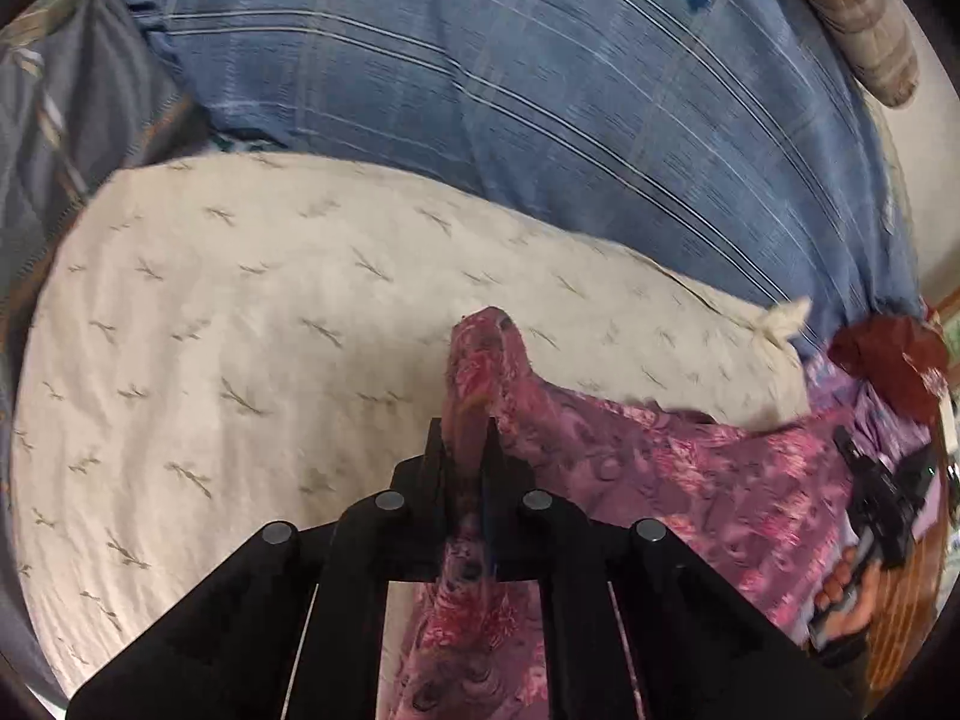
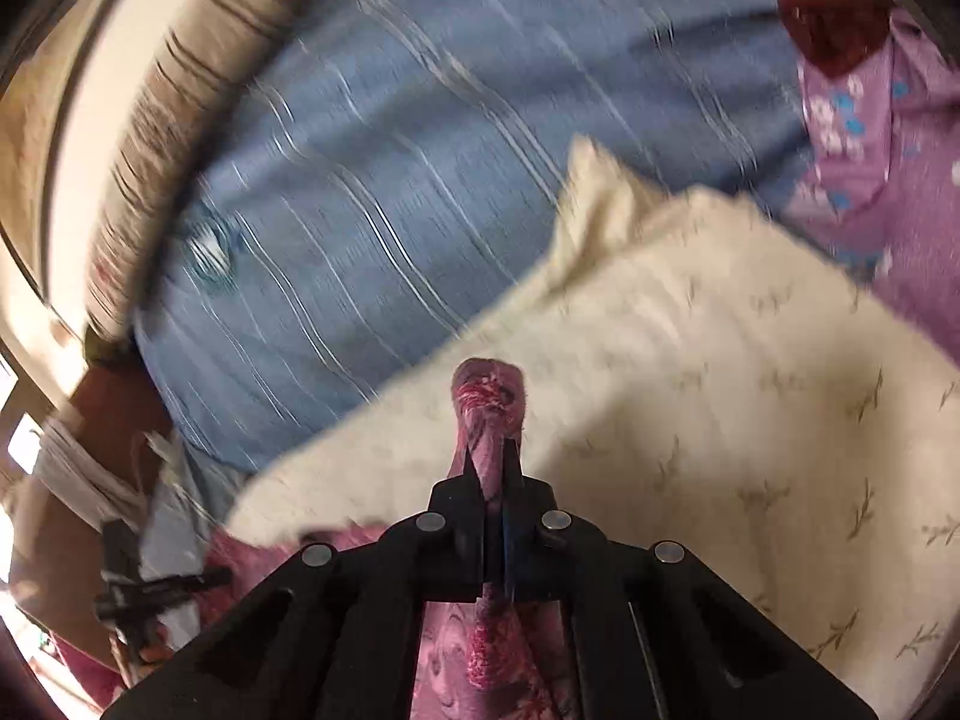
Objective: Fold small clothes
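Above the pillow, both grippers — left, right — pinch the pink cloth; it looks light and limp; corners seem the best hold.

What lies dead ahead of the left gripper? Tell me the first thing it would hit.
The left gripper, shut on the pink patterned garment, points over the cream pillow. Going straight on, it would likely meet that pillow first, with the blue striped cover beyond. Depth is unclear.
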Demonstrator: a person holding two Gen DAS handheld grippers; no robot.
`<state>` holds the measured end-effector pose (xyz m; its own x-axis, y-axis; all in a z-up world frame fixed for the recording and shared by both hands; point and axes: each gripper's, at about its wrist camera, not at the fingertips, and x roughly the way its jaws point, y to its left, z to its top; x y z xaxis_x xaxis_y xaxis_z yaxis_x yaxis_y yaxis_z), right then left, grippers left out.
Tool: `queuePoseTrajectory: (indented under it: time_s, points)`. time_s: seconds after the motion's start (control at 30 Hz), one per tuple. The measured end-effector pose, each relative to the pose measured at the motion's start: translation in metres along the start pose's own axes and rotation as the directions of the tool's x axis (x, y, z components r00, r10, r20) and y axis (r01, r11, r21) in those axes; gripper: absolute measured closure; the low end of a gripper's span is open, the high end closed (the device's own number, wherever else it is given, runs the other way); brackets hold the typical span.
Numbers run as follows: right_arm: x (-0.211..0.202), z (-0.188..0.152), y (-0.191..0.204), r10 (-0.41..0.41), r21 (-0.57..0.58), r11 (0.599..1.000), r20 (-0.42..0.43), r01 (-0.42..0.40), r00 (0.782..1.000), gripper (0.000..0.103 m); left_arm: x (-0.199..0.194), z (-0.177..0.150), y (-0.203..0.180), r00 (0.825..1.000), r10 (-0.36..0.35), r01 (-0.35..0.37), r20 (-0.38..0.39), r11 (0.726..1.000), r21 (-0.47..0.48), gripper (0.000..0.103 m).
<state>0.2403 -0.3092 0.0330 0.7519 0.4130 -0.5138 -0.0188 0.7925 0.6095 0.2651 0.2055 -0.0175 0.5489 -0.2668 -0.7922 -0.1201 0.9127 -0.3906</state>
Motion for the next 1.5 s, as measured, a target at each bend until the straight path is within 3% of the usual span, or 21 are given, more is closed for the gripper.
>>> queuePoseTrajectory:
  time_s: [0.07, 0.13, 0.17, 0.2, 0.3, 0.33, 0.4, 0.43, 0.47, 0.53, 0.63, 0.83, 0.93, 1.07, 1.13, 1.27, 1.37, 1.5]
  points:
    - [0.015, -0.004, -0.005, -0.078, -0.016, 0.997, -0.048, 0.077, 0.996, 0.1, 0.017, 0.001, 0.012, 0.997, 0.067, -0.068, -0.036, 0.997, -0.031, 0.097]
    - [0.039, -0.015, -0.014, -0.154, -0.039, 0.988, -0.133, 0.15, 0.979, 0.096, 0.037, -0.004, 0.022, 0.989, 0.109, -0.115, -0.101, 0.992, -0.055, 0.097]
    - [0.049, -0.023, -0.019, -0.224, -0.048, 0.975, -0.174, 0.219, 0.959, 0.095, 0.04, -0.006, 0.025, 0.988, 0.099, -0.108, -0.121, 0.992, -0.065, 0.097]
    - [0.052, -0.028, -0.023, -0.244, -0.041, 0.97, -0.192, 0.24, 0.951, 0.094, 0.037, -0.009, 0.026, 0.989, 0.083, -0.092, -0.119, 0.993, -0.075, 0.096]
    - [0.025, -0.033, -0.022, -0.194, 0.018, 0.98, -0.135, 0.198, 0.972, 0.09, 0.005, -0.012, 0.028, 0.997, 0.028, -0.033, -0.068, 0.996, -0.086, 0.094]
    - [0.007, -0.035, -0.019, -0.164, 0.034, 0.985, -0.115, 0.169, 0.98, 0.087, -0.009, -0.015, 0.028, 0.998, 0.014, -0.018, -0.061, 0.997, -0.076, 0.088]
    - [-0.029, -0.043, -0.015, -0.116, 0.046, 0.992, -0.083, 0.12, 0.99, 0.078, -0.039, -0.028, 0.026, 0.999, -0.015, 0.014, -0.037, 0.999, -0.05, 0.068]
    - [-0.042, -0.048, -0.014, -0.099, 0.047, 0.994, -0.077, 0.103, 0.992, 0.069, -0.056, -0.04, 0.027, 0.999, -0.039, 0.038, -0.026, 0.999, -0.039, 0.048]
    - [-0.061, -0.059, -0.013, -0.078, 0.047, 0.996, -0.077, 0.082, 0.994, 0.063, -0.071, -0.053, 0.028, 0.998, -0.061, 0.06, -0.012, 0.998, -0.032, 0.039]
    - [-0.086, -0.08, -0.014, -0.064, 0.045, 0.997, -0.088, 0.068, 0.994, 0.048, -0.092, -0.084, 0.026, 0.994, -0.108, 0.108, -0.01, 0.994, -0.009, 0.038]
    - [-0.114, -0.121, -0.019, -0.069, 0.045, 0.996, -0.139, 0.076, 0.988, 0.047, -0.109, -0.132, 0.027, 0.981, -0.185, 0.185, -0.061, 0.983, -0.013, 0.038]
    - [-0.145, -0.166, -0.016, -0.067, 0.032, 0.997, -0.119, 0.072, 0.991, 0.047, -0.101, -0.196, 0.029, 0.959, -0.23, 0.219, -0.164, 0.972, -0.083, 0.038]
    - [-0.147, -0.163, -0.015, -0.107, 0.007, 0.994, -0.103, 0.109, 0.989, 0.047, -0.09, -0.205, 0.033, 0.945, -0.258, 0.233, -0.202, 0.962, -0.14, 0.038]
    - [-0.134, -0.169, -0.019, -0.15, -0.006, 0.989, -0.156, 0.151, 0.976, 0.047, -0.071, -0.207, 0.041, 0.92, -0.325, 0.267, -0.218, 0.929, -0.256, 0.038]
    - [-0.128, -0.175, -0.018, -0.136, -0.023, 0.991, -0.179, 0.135, 0.974, 0.047, -0.065, -0.21, 0.043, 0.908, -0.352, 0.277, -0.227, 0.912, -0.303, 0.038]
    - [-0.127, -0.183, -0.014, -0.156, -0.071, 0.987, -0.189, 0.145, 0.97, 0.047, -0.076, -0.216, 0.043, 0.894, -0.41, 0.335, -0.179, 0.878, -0.341, 0.037]
    - [-0.125, -0.182, -0.022, -0.171, -0.052, 0.985, -0.181, 0.164, 0.969, 0.048, -0.077, -0.212, 0.041, 0.907, -0.393, 0.327, -0.153, 0.885, -0.333, 0.027]
    - [-0.116, -0.183, -0.026, -0.167, -0.045, 0.986, -0.177, 0.162, 0.97, 0.046, -0.057, -0.207, 0.041, 0.911, -0.372, 0.291, -0.176, 0.884, -0.365, 0.029]
